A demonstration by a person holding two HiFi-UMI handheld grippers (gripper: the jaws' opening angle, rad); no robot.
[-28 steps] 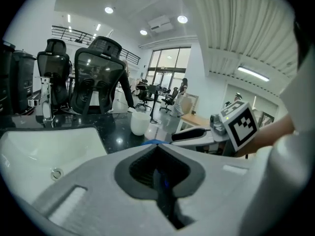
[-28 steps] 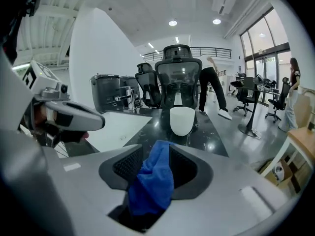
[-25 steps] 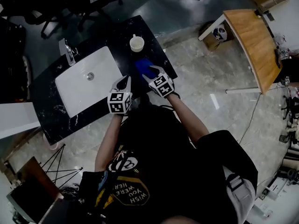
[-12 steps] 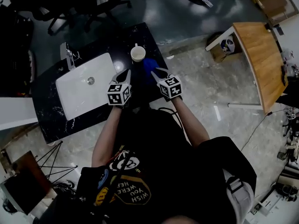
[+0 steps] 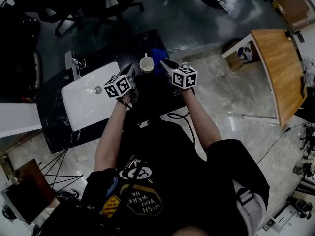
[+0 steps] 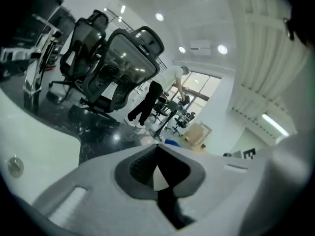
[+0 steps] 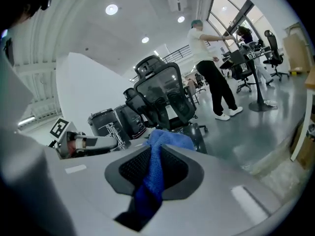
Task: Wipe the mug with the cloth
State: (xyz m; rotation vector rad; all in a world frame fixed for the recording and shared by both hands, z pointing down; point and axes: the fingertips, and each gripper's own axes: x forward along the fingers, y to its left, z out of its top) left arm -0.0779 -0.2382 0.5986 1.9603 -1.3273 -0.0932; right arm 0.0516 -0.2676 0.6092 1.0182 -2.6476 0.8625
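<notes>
Cloth (image 5: 157,53) is half hidden behind right gripper (image 5: 165,63); its fingers have just closed narrow on it. Left gripper (image 5: 131,69) fingers together, empty. Mug (image 5: 146,64) small, on counter (image 5: 54,117), 1 o'clock of left gripper.

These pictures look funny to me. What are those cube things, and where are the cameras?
A person holds a pinching tool, a gripper, in each hand; the patterned cubes are part of them. The top-down picture comes from a camera on the person's head; the other two from cameras on the grippers. The black counter has a sink, a tap and a mug. The right gripper has just been closing its jaws and pinches the blue cloth. The left gripper looks shut, holding nothing.
</notes>
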